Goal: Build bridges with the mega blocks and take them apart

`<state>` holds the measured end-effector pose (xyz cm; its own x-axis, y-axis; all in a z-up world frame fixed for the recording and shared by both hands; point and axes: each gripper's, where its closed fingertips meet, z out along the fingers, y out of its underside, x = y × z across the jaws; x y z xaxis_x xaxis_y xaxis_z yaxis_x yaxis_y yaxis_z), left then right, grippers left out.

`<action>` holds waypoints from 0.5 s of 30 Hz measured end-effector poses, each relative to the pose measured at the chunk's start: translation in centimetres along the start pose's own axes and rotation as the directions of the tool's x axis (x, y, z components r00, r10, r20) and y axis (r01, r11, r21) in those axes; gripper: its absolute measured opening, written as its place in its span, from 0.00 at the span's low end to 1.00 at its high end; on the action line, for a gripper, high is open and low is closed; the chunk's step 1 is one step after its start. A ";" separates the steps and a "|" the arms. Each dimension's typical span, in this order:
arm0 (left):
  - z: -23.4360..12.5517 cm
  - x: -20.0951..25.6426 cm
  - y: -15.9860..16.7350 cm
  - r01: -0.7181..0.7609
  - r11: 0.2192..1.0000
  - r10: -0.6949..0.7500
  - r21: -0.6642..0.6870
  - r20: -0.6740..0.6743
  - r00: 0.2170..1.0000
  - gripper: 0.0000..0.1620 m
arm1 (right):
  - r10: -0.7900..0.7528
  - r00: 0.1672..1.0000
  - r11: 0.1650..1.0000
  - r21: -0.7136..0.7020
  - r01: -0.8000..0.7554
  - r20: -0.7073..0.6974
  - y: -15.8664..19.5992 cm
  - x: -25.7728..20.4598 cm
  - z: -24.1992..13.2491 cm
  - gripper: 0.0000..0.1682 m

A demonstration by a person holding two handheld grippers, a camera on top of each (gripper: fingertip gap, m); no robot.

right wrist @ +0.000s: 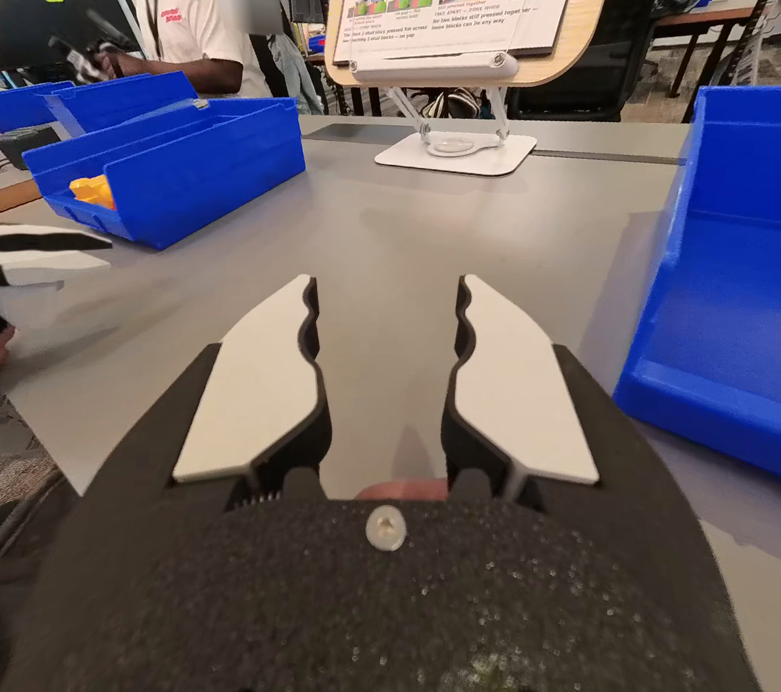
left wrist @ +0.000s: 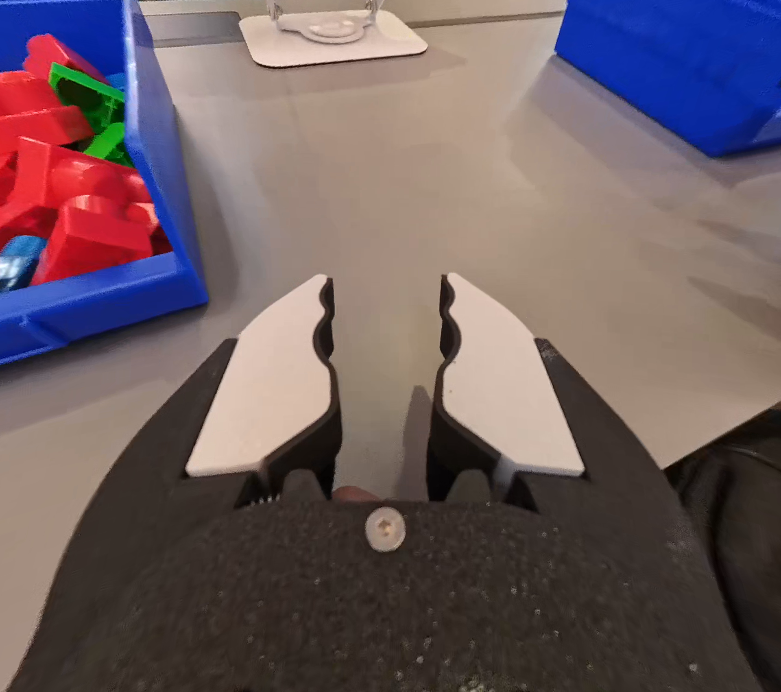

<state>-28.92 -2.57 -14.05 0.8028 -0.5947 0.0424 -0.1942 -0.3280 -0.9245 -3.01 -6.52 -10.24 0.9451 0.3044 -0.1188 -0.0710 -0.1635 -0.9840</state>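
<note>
Both grippers poised empty over bare grey tabletop (left wrist: 380,173).
Left gripper (left wrist: 386,283) and right gripper (right wrist: 386,283) gaping, likely ready for red plastic blocks (left wrist: 76,206) in blue plastic bin (left wrist: 165,173).

both wrist views low over table (left wrist: 380,185), facing shared white stand (left wrist: 334,37).

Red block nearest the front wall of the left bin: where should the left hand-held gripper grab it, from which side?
Probably from above, closing across the flat side faces of the red block. It lies tilted against the bin front wall, so a sideways approach is blocked. The left hand-held gripper is open and empty.
</note>
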 end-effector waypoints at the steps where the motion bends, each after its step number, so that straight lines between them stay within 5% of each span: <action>1: -0.2 -0.1 0.3 -0.011 1.000 0.011 -0.001 0.013 1.000 0.29 | -0.004 1.000 1.000 0.005 0.004 0.002 0.0 -0.1 -0.1 0.37; 15: -1.2 0.0 0.1 -0.028 1.000 0.027 0.002 0.030 0.999 0.31 | -0.050 0.999 0.999 -0.001 0.050 -0.017 0.1 -1.1 -0.8 0.36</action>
<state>-29.59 -3.49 -13.74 0.8136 -0.5814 0.0056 -0.2151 -0.3100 -0.9261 -3.80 -7.66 -10.12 0.9527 0.2964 -0.0676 -0.0237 -0.1495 -0.9885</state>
